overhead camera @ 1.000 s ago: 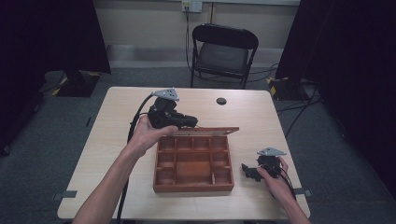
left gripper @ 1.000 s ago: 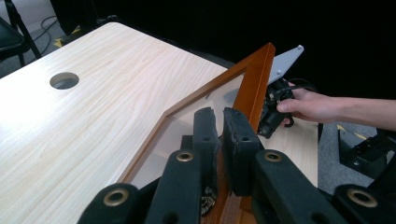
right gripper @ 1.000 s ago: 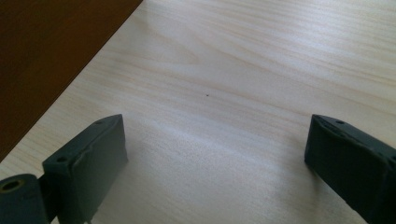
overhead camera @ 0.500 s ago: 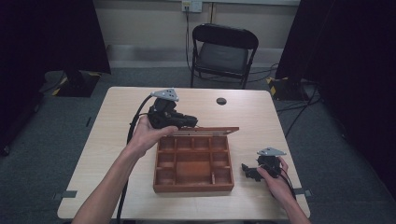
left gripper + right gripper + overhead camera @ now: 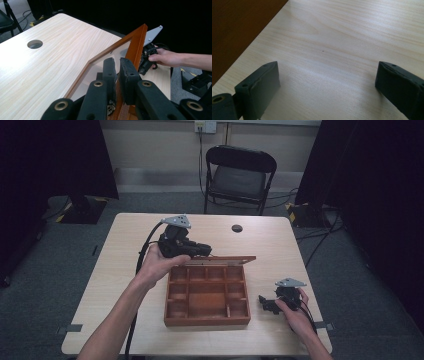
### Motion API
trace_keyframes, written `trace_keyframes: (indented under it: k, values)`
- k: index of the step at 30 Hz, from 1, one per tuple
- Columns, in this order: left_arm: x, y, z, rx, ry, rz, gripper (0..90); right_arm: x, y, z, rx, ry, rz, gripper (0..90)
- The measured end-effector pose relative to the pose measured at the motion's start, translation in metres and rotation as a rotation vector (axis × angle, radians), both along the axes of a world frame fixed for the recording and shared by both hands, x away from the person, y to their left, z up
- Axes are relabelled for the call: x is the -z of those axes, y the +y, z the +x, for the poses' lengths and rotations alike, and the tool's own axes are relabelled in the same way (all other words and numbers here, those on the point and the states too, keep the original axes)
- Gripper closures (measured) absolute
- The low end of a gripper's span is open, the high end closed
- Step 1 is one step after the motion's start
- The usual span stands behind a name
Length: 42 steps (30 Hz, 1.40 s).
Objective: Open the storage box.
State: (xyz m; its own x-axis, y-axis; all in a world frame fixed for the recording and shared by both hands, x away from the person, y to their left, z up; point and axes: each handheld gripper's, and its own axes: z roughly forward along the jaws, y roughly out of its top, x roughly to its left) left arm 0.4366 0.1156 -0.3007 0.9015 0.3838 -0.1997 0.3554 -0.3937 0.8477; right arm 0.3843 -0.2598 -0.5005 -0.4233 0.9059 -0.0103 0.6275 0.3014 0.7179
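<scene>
A pale beige wooden desk [image 5: 125, 270] with fine straight grain carries a reddish-brown wooden compartment box [image 5: 207, 296], its dividers the same warm brown. The box's thin-framed glass lid [image 5: 136, 42] has an orange-brown wood rim around a clear pane. The left tongs [image 5: 119, 75] are matt black with brass-coloured rivets. The right tongs [image 5: 327, 85] are dark charcoal black, topped by a light grey triangular plate [image 5: 290, 282]. A small round dark hole [image 5: 237, 228] marks the desk.

Black folding chair [image 5: 241, 176] behind pale wood table [image 5: 125, 245] (round cable hole [image 5: 237, 228] near far edge); dark curtains [image 5: 50, 160] flanking
</scene>
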Motion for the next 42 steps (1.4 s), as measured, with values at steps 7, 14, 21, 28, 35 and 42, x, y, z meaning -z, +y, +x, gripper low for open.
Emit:
trace_keyframes:
  k: [7, 14, 21, 28, 35, 42]
  values:
    - [0.0001, 0.0, -0.0008, 0.0, -0.003, 0.003, 83.3, 0.0001, -0.0001, 0.0002, -0.001, -0.001, -0.001, 4.8]
    - [0.0001, 0.0002, -0.0002, 0.0, -0.002, 0.0, 83.4, 0.0001, -0.0001, 0.0002, -0.001, -0.001, -0.001, 4.8]
    - [-0.0003, 0.0, -0.0005, 0.001, -0.005, 0.007, 83.4, 0.0001, -0.0001, 0.0002, -0.001, -0.001, -0.001, 4.8]
    - [-0.0005, -0.0001, -0.0003, 0.001, -0.006, 0.007, 83.4, 0.0001, -0.0001, 0.0002, 0.0, -0.001, -0.001, 4.8]
    - [-0.0007, -0.0004, -0.0006, -0.002, -0.004, 0.009, 83.4, 0.0001, -0.0001, 0.0002, -0.001, -0.001, -0.001, 4.8]
    - [-0.0007, -0.0003, -0.0004, -0.002, -0.004, 0.008, 83.4, 0.0001, -0.0001, 0.0002, -0.001, -0.001, -0.001, 4.8]
